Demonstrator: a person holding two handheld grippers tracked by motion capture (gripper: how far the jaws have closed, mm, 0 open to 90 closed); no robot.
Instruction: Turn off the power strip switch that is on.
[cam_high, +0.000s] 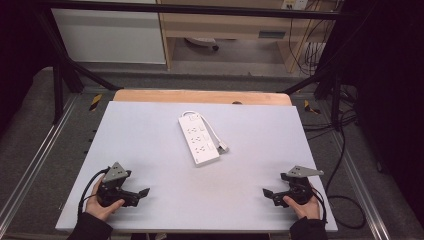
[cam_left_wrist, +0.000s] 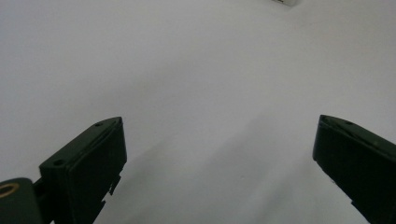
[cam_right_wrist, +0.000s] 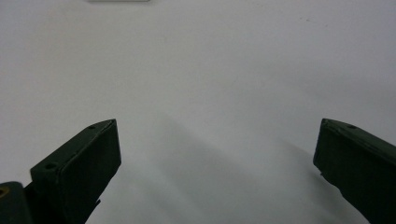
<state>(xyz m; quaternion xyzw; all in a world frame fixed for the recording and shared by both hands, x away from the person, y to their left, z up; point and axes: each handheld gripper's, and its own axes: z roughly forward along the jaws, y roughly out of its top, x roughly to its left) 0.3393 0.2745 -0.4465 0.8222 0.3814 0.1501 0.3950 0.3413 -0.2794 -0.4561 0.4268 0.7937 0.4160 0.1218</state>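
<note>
A white power strip (cam_high: 199, 139) lies at the middle of the white table (cam_high: 150, 130), its cord looped beside it and the plug (cam_high: 223, 148) resting at its right. My left gripper (cam_high: 141, 195) rests near the front left corner, held by a hand, jaws spread wide with nothing between them. In the left gripper view its fingers (cam_left_wrist: 88, 163) frame bare tabletop, and a sliver of the power strip (cam_left_wrist: 286, 3) shows at the top edge. My right gripper (cam_high: 270, 194) sits near the front right corner, also open and empty. Its fingers (cam_right_wrist: 81, 163) frame bare table.
A wooden edge (cam_high: 200, 96) runs behind the white table. Black cables (cam_high: 345, 150) trail on the floor at the right. Metal frame legs (cam_high: 60, 85) stand at the back left and back right. A shelf unit (cam_high: 235, 30) stands beyond.
</note>
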